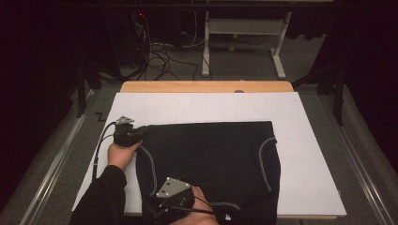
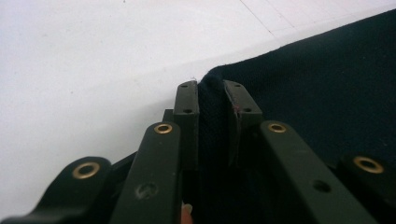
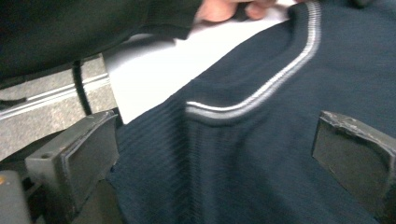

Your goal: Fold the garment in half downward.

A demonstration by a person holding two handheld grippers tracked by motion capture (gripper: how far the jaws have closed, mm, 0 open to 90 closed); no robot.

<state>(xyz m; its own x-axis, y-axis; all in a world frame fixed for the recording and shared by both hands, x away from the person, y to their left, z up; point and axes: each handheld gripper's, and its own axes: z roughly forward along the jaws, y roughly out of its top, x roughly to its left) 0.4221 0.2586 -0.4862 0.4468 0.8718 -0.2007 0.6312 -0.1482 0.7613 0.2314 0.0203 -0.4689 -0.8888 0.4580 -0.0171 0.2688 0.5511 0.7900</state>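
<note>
Because the dark sweater (image 1: 211,159) is soft and floppy, it will bend and sag when it is picked up, so it needs a hold at two spots. It lies flat on the white sheet (image 1: 305,140) that covers the desk (image 1: 206,86), near the front edge and a bit toward the left side. The left gripper (image 1: 140,132) is at the sweater's far left corner. Its jaws are nearly shut and pinch a fold of the cloth (image 2: 212,109) between them. The right gripper (image 1: 164,206) is at the front edge of the desk, over the sweater's near left part. Its jaws stand wide apart, with the knit and its light stripe (image 3: 261,93) between them, not pinched yet. The cloth looks light and not slippery. A good place to grab is the thick hem by the stripe.
</note>
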